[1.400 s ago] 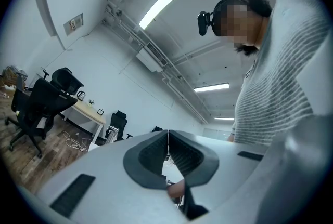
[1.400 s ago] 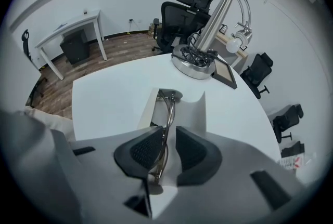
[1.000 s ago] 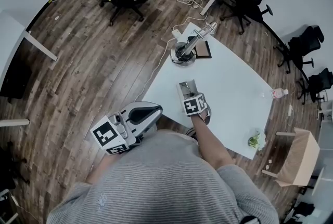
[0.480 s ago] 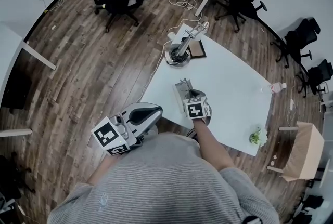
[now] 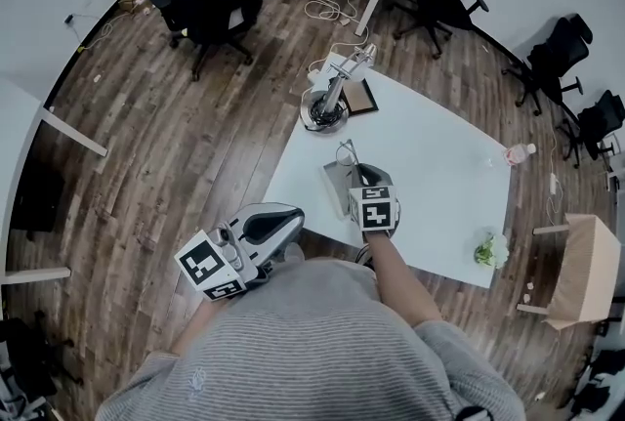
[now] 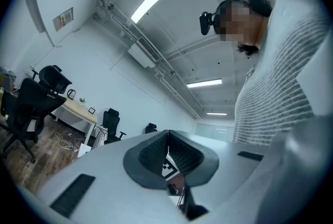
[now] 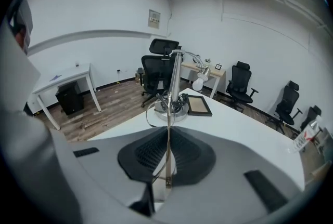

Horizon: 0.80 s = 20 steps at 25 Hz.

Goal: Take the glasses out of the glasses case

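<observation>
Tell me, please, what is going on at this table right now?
A person works with a gripper in each hand. The right gripper is shut on the thin-framed glasses, holding them up over the glasses case on the white table. The left gripper is shut and empty, off the table by the person's body.

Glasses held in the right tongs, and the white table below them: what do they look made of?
The thin silver-rimmed glasses look like polished metal wire: the frame is hair-thin, grey and catches bright glints. The lens material cannot be judged. The white rectangular table has a smooth top, probably laminate or painted board: it is an even white with no grain showing.
</observation>
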Each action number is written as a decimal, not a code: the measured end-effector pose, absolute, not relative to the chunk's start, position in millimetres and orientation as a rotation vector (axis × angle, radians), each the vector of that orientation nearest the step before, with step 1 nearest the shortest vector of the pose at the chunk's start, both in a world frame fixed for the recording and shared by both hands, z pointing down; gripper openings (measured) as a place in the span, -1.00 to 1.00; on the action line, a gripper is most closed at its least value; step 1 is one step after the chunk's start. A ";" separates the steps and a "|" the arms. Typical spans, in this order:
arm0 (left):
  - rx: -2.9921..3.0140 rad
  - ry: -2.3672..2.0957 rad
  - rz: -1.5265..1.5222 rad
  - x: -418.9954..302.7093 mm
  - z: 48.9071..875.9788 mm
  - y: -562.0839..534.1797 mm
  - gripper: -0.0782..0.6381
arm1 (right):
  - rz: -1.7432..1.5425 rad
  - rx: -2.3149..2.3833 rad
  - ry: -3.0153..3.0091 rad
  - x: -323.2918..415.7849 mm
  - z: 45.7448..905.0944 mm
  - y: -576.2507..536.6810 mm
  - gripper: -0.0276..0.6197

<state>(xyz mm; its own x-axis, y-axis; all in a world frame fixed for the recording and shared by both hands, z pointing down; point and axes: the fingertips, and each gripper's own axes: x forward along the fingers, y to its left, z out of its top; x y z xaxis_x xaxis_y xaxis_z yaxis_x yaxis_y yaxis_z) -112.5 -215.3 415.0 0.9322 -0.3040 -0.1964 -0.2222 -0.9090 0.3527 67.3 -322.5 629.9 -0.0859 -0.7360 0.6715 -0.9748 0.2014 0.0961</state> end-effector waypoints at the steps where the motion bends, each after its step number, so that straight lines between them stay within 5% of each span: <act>1: 2.763 -0.384 -0.352 -111.1 414.7 -215.2 -0.74 | 0.509 1.604 -1.893 68.3 625.2 -323.4 -0.83; 20: 2.803 -0.275 -0.289 -79.7 409.9 -213.4 -0.74 | 0.372 1.983 -2.289 96.6 471.6 -329.9 -0.83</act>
